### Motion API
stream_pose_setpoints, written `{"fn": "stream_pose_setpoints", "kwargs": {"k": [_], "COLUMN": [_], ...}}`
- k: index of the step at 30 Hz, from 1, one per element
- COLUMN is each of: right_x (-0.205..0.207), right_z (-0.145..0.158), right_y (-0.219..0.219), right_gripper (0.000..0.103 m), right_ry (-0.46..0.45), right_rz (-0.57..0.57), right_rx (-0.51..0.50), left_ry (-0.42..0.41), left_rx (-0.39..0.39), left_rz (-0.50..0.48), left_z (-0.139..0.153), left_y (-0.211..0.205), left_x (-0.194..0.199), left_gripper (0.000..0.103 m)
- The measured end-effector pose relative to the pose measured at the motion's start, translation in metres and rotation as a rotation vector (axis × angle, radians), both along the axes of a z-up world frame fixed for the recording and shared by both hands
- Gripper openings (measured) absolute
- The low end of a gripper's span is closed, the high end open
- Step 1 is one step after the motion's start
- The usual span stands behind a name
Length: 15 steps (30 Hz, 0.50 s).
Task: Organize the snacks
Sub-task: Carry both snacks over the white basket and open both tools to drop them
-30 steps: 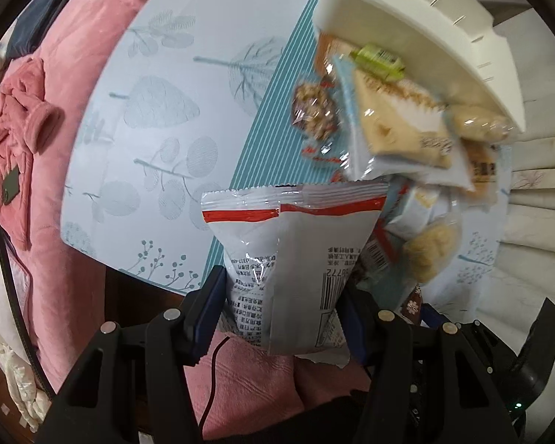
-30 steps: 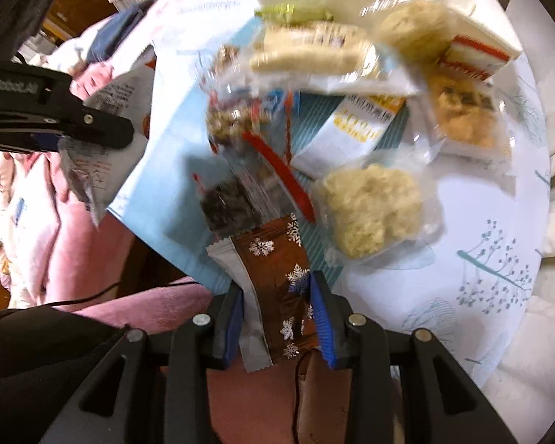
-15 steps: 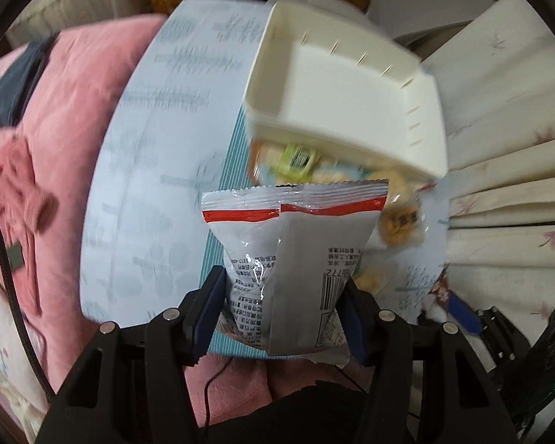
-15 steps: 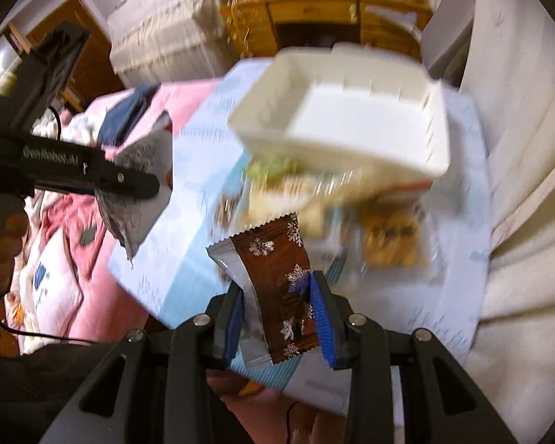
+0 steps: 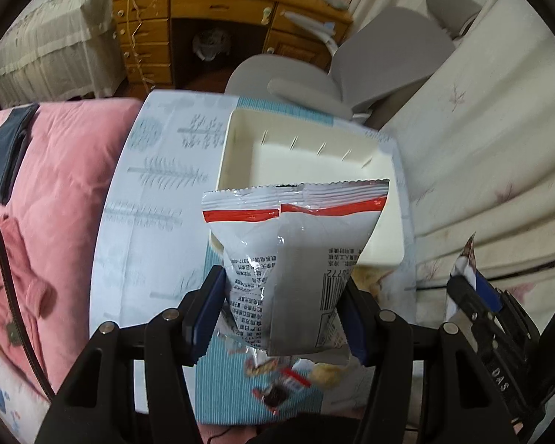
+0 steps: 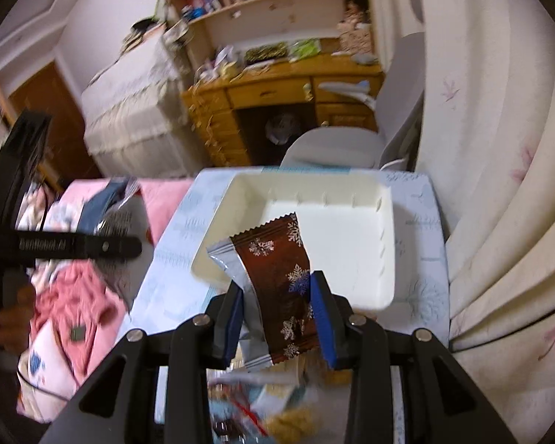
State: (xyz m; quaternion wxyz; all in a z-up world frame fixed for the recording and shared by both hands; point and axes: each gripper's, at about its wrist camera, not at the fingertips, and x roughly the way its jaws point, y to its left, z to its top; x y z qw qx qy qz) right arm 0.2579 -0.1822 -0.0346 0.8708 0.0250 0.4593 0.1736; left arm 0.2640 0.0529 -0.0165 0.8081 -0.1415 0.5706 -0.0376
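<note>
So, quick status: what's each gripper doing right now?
Left gripper shut on silver packet. Right gripper shut on brown packet. White bin ahead, empty, nothing blocking.

A tray (image 5: 383, 229) is sitting on the tabletop (image 5: 148, 229), loose snacks (image 5: 296, 381) are lying before it, and a chair (image 5: 351, 70) is standing behind it.

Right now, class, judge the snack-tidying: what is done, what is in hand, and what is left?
Done: nothing is stored; the cream bin shows an empty floor. In hand: the left gripper clamps a silver packet with a red stripe, and the right gripper clamps a brown snowflake-print wrapper; both hang in front of the bin. Left: drop these two in, then gather the loose snacks on the table's near edge.
</note>
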Motion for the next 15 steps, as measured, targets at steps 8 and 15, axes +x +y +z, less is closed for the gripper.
{"fn": "stream_pose_setpoints", "kwargs": {"k": [8, 15], "right_x": [0.043, 0.068], "right_z": [-0.018, -0.043], "right_y": [-0.01, -0.018], "right_gripper": [0.035, 0.036], "right_ry": [-0.027, 0.018], "right_rz": [-0.146, -0.235], "right_rx": [0.09, 0.133], "left_ry": [-0.109, -0.236], "left_rx": [-0.027, 0.017], "left_rz": [-0.037, -0.082], "left_z": [-0.001, -0.008], "left_y": [-0.006, -0.016], "left_x": [0.028, 0.052], "left_gripper": [0.057, 0.08]}}
